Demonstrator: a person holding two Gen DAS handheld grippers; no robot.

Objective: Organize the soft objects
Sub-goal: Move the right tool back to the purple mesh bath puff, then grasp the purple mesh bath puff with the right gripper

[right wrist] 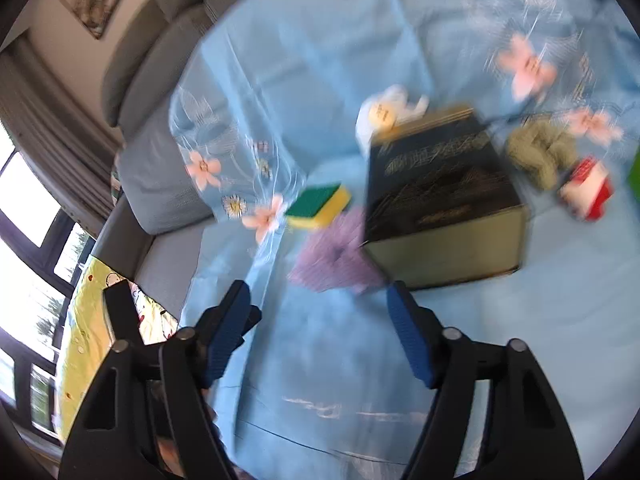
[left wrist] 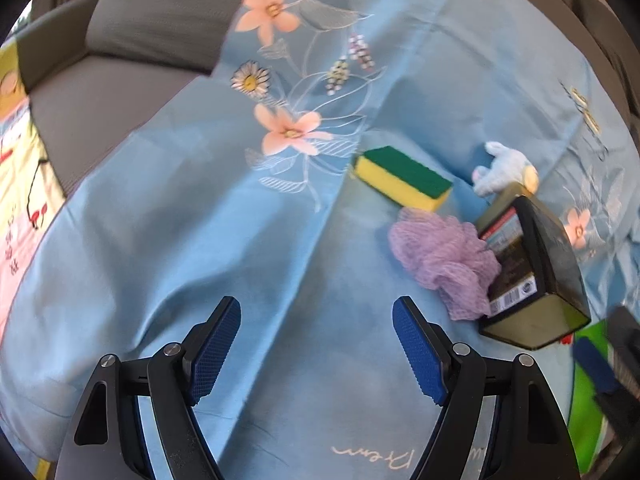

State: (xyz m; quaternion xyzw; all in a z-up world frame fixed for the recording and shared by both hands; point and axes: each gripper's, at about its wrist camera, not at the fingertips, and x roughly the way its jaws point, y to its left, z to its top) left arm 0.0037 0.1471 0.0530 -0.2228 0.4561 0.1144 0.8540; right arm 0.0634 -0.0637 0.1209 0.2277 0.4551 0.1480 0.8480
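A yellow and green sponge (left wrist: pixel 402 179) (right wrist: pixel 320 207), a purple mesh puff (left wrist: pixel 444 254) (right wrist: pixel 334 262) and a pale blue plush toy (left wrist: pixel 504 168) (right wrist: pixel 386 116) lie on a blue flowered cloth (left wrist: pixel 240 220) (right wrist: pixel 320 80) beside a dark box (left wrist: pixel 532 268) (right wrist: pixel 440 196). The puff touches the box. A green knit bundle (right wrist: pixel 542 154) lies right of the box. My left gripper (left wrist: pixel 316 344) is open and empty, short of the puff. My right gripper (right wrist: pixel 318 328) is open and empty, just before the puff.
A red and white packet (right wrist: pixel 588 192) lies right of the knit bundle. Grey sofa cushions (left wrist: pixel 160 12) (right wrist: pixel 160 52) sit behind the cloth. A yellow printed sheet (left wrist: pixel 20 184) (right wrist: pixel 92 320) lies at the left. The right gripper's finger (left wrist: pixel 596 368) shows at the left view's right edge.
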